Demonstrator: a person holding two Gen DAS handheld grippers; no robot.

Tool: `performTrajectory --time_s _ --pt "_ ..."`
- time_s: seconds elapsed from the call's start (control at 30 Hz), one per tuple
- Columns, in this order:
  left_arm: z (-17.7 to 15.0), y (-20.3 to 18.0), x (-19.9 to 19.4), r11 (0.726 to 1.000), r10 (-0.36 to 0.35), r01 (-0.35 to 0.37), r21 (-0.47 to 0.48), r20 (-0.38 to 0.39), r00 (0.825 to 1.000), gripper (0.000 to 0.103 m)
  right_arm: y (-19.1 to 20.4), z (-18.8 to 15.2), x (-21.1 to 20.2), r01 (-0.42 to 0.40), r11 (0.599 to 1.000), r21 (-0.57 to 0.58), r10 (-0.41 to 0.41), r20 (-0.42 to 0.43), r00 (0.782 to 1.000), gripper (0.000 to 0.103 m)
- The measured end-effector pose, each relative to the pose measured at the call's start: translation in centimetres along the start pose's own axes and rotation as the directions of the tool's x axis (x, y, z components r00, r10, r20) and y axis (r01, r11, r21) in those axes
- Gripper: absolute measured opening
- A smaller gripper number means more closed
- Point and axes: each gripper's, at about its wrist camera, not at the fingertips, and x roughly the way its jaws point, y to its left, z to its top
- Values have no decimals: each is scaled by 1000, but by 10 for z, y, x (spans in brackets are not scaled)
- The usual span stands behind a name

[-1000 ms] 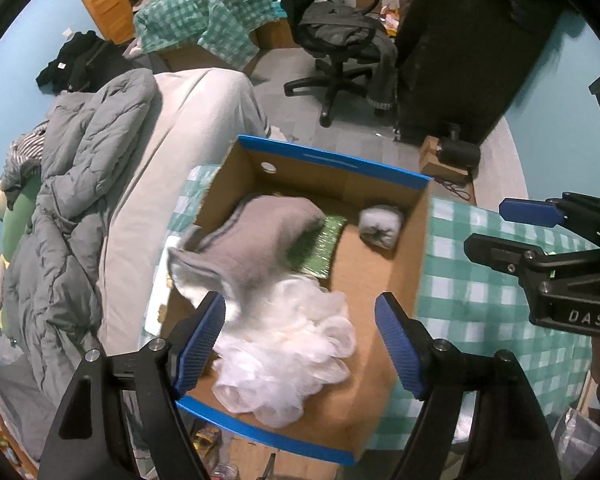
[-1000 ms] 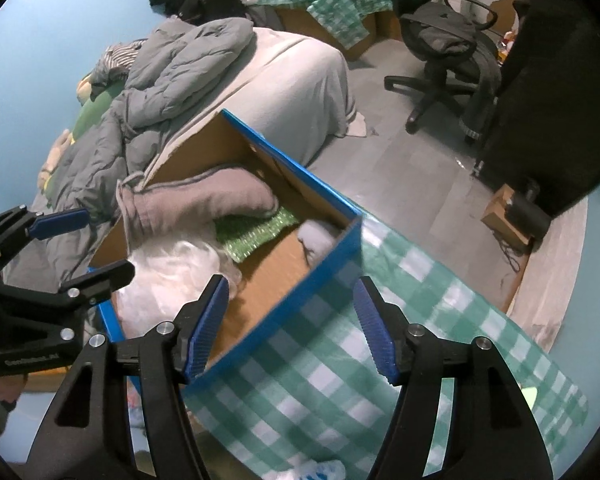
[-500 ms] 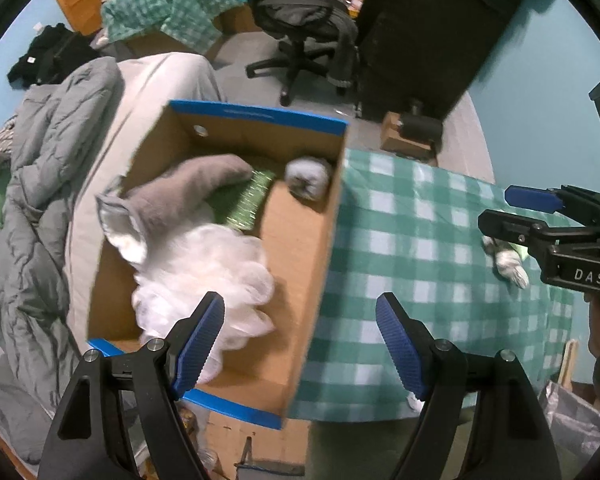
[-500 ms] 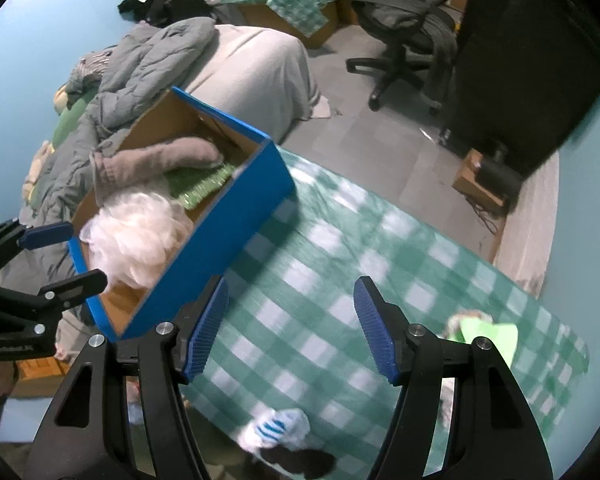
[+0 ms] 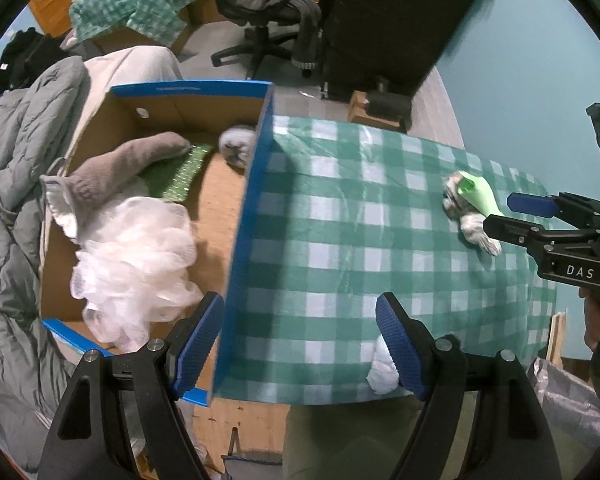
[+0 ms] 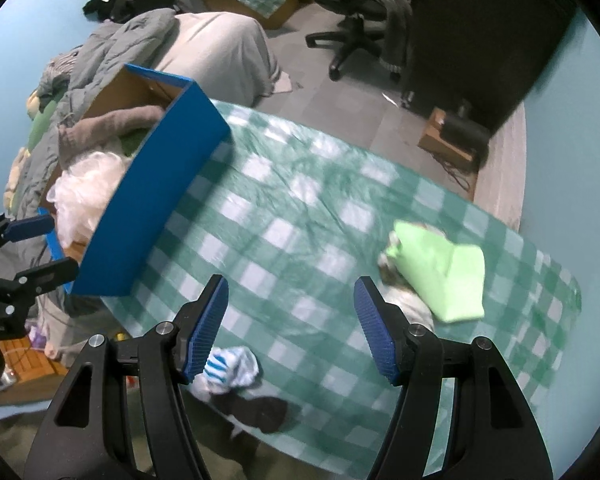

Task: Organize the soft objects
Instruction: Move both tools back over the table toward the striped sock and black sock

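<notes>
A blue-rimmed cardboard box [image 5: 248, 184] [image 6: 156, 184] stands at the left of the green checked table [image 5: 360, 216] [image 6: 300, 224]. It holds a grey sock [image 5: 120, 164], a green sponge [image 5: 180, 168], a white mesh pouf [image 5: 136, 248] [image 6: 88, 188] and a grey ball [image 5: 236, 146]. A light green cloth [image 6: 440, 268] [image 5: 478, 192] lies on a grey-white plush [image 5: 472, 224] at the table's right. A blue-striped sock [image 6: 230, 372] and a dark sock [image 6: 260, 412] lie at the front edge. My left gripper [image 5: 300, 340] is open and empty above the box's right wall. My right gripper [image 6: 290, 328] is open and empty over the table.
A bed with a grey duvet [image 5: 24, 128] lies left of the box. An office chair [image 5: 268, 4] and a dark cabinet [image 5: 388, 20] stand behind. A small box with a black object [image 5: 380, 108] sits on the floor past the table's far edge.
Both grippers have swung right, away from the box and over the table. The green cloth, plush and socks have come into view. Both stay open and empty.
</notes>
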Motion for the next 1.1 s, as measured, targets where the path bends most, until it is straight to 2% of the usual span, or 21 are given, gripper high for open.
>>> performTrajectory --time_s 0.23,0.5,1.1 --pt "-15 -24 20 999 -32 34 36 -59 998 80 -17 -35 2 -2 999 41 4 -44 999 67" --pt "-38 -43 47 995 -55 65 73 -134 989 80 -8 -76 19 -34 997 72 42 -112 993 67" --pt "-71 -58 92 978 -74 108 179 -185 980 80 10 -136 67 -54 983 178 94 -220 971 67"
